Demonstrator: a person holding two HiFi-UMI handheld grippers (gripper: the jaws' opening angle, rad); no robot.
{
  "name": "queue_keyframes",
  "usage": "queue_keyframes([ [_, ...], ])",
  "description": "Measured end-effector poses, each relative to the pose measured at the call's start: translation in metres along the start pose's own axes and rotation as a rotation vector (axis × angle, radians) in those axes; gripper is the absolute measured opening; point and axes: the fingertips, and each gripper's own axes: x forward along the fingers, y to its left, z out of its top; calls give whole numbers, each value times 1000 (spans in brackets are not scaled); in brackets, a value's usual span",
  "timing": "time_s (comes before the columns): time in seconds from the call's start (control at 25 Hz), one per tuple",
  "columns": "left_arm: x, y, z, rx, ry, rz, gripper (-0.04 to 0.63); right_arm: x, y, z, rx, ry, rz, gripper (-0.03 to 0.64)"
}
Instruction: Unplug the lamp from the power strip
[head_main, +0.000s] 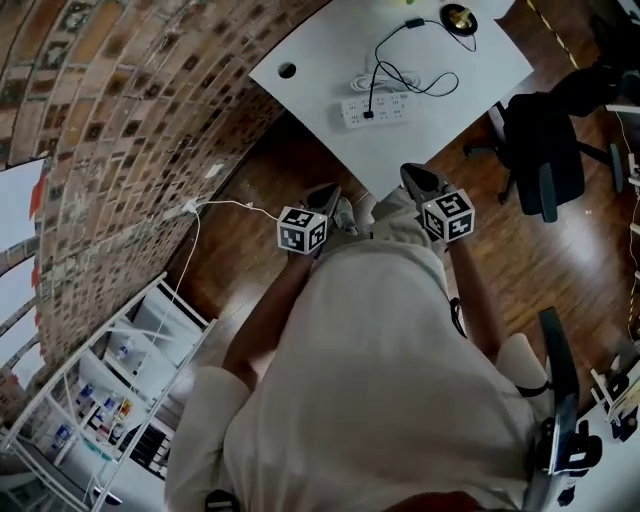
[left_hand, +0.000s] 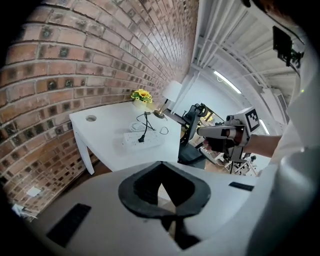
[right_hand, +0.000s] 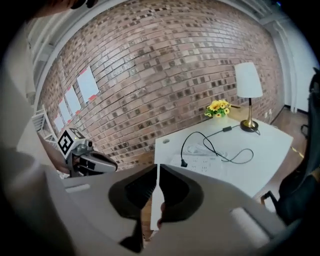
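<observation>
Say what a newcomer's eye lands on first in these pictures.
A red brick wall dominates, with a white table against it. On the table a white power strip holds one black plug, its cord looping to a white-shaded lamp beside yellow flowers. The left gripper and right gripper are short of the table, jaws together and empty.

Soft, even indoor light fills the room. The white surface (head_main: 420, 60) is very bright, nearly washed out in the head view. Ceiling light strips (left_hand: 227, 82) glare in the left gripper view. The wide-angle lenses bow the brick wall (head_main: 120, 120) and darken the corners. Close to the lens, the left gripper (left_hand: 161, 170) and right gripper (right_hand: 158, 170) look soft.
</observation>
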Motion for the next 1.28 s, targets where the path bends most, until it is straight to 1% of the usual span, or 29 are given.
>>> queue_keyframes([
  [0.08,16,1,15,-5,4,19,4,13,-15,13,-79,40,36,11],
  [0.2,40,8,35,-3,7,63,5,32,-37,31,-232,95,93,11],
  [0.36,76,20,56,-10,9,110,4,53,-61,40,-436,171,175,15],
  [0.48,103,41,55,3,39,179,4,67,-75,35,-526,227,220,30],
  [0.6,128,65,49,20,110,231,5,83,-83,31,-568,265,272,37],
  [0.68,141,70,44,30,150,231,5,92,-83,26,-596,281,310,38],
  [0.72,147,70,44,29,156,221,5,97,-83,23,-613,291,330,41],
  [0.8,156,72,45,14,149,208,5,109,-84,18,-659,320,362,51],
  [1.0,161,91,51,-9,137,237,5,143,-82,3,-780,389,408,69],
  [1.08,165,95,53,6,150,233,4,156,-83,-2,-821,408,412,71],
  [1.16,168,99,53,33,187,223,5,168,-83,-7,-870,426,415,81],
  [1.28,178,105,58,101,232,190,5,180,-82,-15,-924,464,433,81],
])
